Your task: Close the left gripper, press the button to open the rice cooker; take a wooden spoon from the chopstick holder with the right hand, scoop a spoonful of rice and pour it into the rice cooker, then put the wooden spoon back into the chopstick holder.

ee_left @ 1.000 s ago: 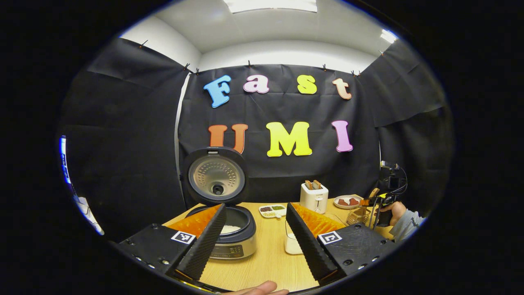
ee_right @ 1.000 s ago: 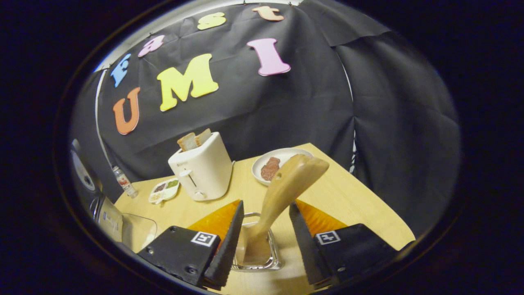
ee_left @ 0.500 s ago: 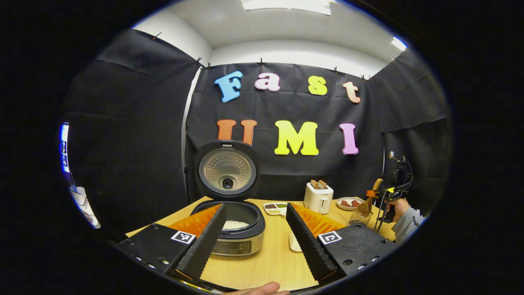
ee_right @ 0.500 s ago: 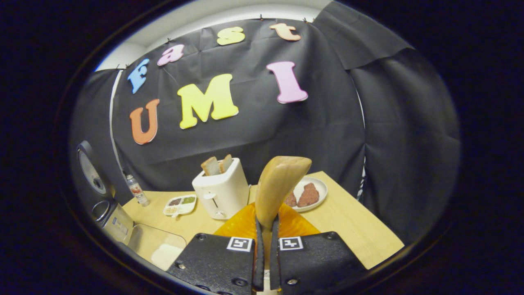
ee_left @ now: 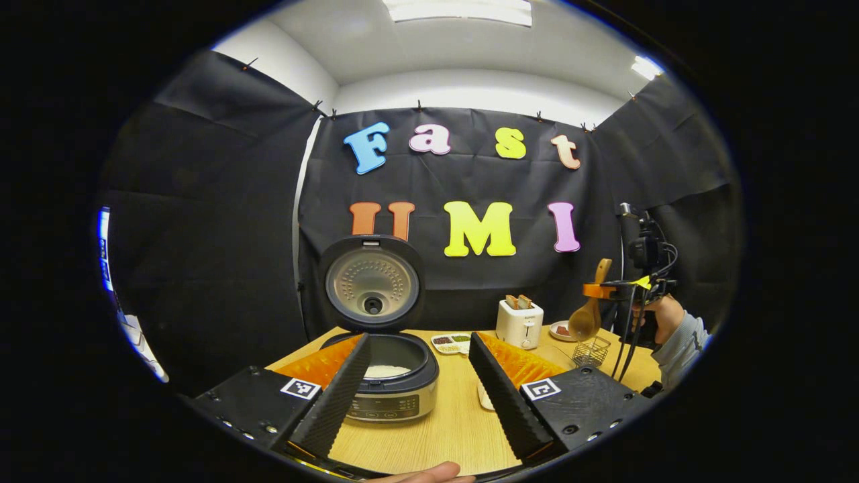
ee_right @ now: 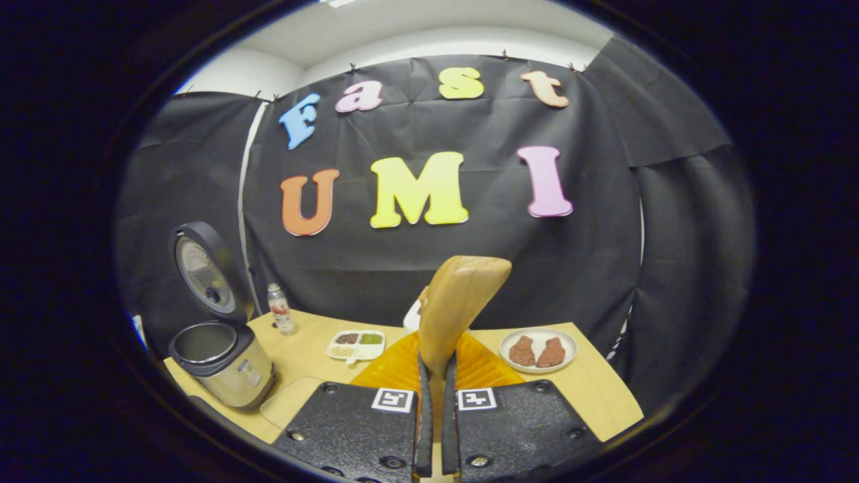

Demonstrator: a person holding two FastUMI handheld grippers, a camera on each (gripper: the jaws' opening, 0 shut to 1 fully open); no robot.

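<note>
A light wooden table (ee_left: 443, 429) carries everything, seen across its width in the left gripper view and from its right side in the right gripper view. Largest on it is the round silver-and-black rice cooker (ee_left: 392, 376), standing at the near left with its lid upright and open, and a layer of white rice lying in its pot; in the right gripper view the same cooker (ee_right: 218, 362) sits at the far left edge of the table. Farther back, right of centre, stands a white toaster (ee_left: 519, 323) with slices of bread poking out of its slots. The left gripper (ee_left: 419, 386) has its two black ribbed fingers spread well apart, with nothing between them, framing the cooker. The right gripper (ee_right: 435, 416) has its fingers pressed together on the handle of the pale wooden spoon (ee_right: 456, 312), whose handle end rises above them; in the left gripper view that spoon (ee_left: 587, 315) hangs bowl-down in the air just above the small wire chopstick holder (ee_left: 592, 350) at the right of the table. A white plate of two brown meat pieces (ee_right: 539, 350) sits at the right, a white divided dish of grains (ee_right: 356, 343) lies near the middle, and a small clear bottle (ee_right: 280, 317) stands behind the cooker.
</note>
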